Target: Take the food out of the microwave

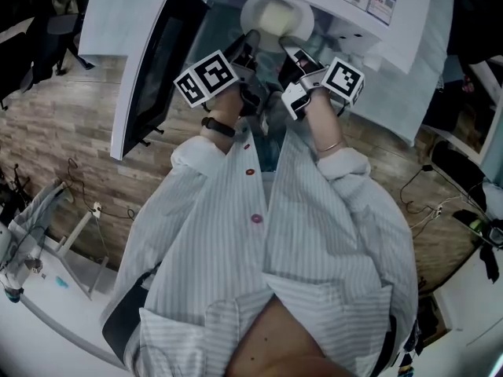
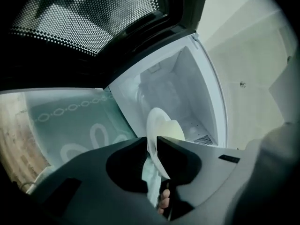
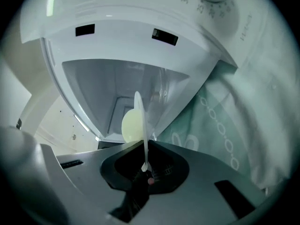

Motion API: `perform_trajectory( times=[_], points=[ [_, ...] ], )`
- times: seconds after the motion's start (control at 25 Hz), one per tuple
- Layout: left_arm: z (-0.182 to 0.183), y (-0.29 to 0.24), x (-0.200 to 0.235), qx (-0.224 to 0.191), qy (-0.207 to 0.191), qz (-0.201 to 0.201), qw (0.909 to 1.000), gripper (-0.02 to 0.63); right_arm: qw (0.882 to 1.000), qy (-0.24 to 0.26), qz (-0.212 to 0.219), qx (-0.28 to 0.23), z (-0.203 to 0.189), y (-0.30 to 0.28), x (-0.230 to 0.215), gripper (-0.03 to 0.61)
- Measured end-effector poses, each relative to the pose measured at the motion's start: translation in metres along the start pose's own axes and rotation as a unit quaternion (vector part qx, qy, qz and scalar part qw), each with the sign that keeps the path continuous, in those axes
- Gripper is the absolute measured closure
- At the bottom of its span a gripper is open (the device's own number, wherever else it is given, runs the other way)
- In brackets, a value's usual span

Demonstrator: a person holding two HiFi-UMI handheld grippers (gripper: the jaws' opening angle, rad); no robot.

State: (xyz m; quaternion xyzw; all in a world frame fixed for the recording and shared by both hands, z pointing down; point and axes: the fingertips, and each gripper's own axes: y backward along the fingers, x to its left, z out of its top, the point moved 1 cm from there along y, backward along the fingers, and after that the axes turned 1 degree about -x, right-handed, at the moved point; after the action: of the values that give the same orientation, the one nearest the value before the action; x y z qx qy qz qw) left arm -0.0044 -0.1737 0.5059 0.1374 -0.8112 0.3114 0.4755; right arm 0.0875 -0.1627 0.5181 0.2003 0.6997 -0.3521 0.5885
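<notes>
A white plate [image 1: 267, 10] carrying a pale yellow mound of food [image 1: 277, 16] is at the mouth of the white microwave [image 1: 377, 30]. My left gripper [image 1: 251, 39] is shut on the plate's near left rim and my right gripper [image 1: 288, 47] is shut on its near right rim. In the left gripper view the plate [image 2: 155, 123] stands edge-on between the jaws of the left gripper [image 2: 151, 143], with the food [image 2: 176, 129] beyond them. The right gripper view shows the thin rim [image 3: 140, 121] pinched in the right gripper [image 3: 144, 148], with the food [image 3: 130, 125] to its left.
The microwave door [image 1: 149, 61] hangs open at the left, its perforated window [image 2: 93, 18] above the left gripper. The cavity [image 3: 117, 83] lies straight ahead. A teal patterned tablecloth [image 3: 225, 125] covers the surface under the microwave. The person's striped shirt fills the lower head view.
</notes>
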Motion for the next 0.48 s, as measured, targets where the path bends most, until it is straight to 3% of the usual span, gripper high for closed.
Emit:
perform_trajectory(
  times=[0.48],
  points=[
    [-0.044,0.043,-0.024,-0.019,0.009,-0.012,0.9997,0.566,1.000,0.000,0.002,0.017,-0.030,0.065,-0.003,0.534]
  ],
)
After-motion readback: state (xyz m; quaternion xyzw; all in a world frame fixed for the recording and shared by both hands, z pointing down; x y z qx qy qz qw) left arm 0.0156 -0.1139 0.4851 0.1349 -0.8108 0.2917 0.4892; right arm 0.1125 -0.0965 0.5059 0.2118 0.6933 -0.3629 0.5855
